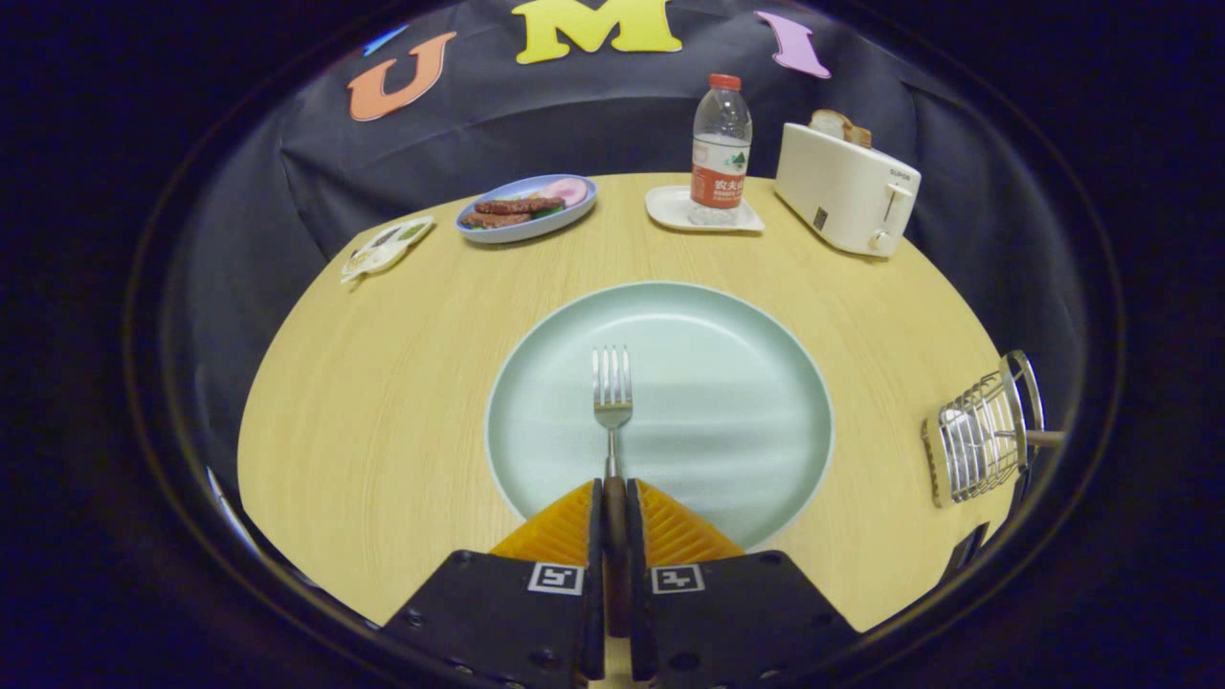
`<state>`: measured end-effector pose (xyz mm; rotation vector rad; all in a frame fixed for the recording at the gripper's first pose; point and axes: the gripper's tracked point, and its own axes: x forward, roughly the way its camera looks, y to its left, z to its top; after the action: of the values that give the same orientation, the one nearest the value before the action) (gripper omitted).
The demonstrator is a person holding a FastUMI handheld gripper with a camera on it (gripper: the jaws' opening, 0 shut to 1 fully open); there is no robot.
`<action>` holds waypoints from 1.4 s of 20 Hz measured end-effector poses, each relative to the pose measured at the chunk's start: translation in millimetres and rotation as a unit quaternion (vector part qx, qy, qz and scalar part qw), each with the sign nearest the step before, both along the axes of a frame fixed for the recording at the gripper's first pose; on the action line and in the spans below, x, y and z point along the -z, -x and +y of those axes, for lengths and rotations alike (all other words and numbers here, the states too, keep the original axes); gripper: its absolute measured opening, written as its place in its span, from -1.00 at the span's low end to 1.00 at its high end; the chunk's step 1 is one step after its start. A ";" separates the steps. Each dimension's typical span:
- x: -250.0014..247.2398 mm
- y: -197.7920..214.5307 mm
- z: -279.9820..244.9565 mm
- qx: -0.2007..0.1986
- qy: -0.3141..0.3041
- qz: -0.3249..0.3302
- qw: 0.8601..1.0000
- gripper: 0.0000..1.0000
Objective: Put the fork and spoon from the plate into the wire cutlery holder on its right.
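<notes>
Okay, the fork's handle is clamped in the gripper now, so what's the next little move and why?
Probably lift it and swing right. The gripper is shut on the fork handle, tines pointing ahead over the green plate, and the wire cutlery holder stands to the plate's right at the table edge.

Worktop (383, 402) is showing matt pale wood grain. Plate (727, 383) is appearing smooth, semi-gloss, possibly ceramic. Fork (612, 392) and wire cutlery holder (976, 440) are gleaming as polished metal. Tool (613, 502) is clamping the fork's handle.
</notes>
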<state>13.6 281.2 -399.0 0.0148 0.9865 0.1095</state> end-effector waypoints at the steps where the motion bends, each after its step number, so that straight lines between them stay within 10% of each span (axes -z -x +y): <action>1: 2.4 -3.4 -1.3 -0.002 0.004 -0.001 1.000 -0.92; 13: -75.2 5.1 -39.3 -0.039 0.003 0.025 0.999 -0.92; 28: -199.1 35.8 -244.4 -0.004 0.013 0.056 0.998 -0.92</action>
<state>-22.2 36.7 -199.8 -0.0068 1.1007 0.1037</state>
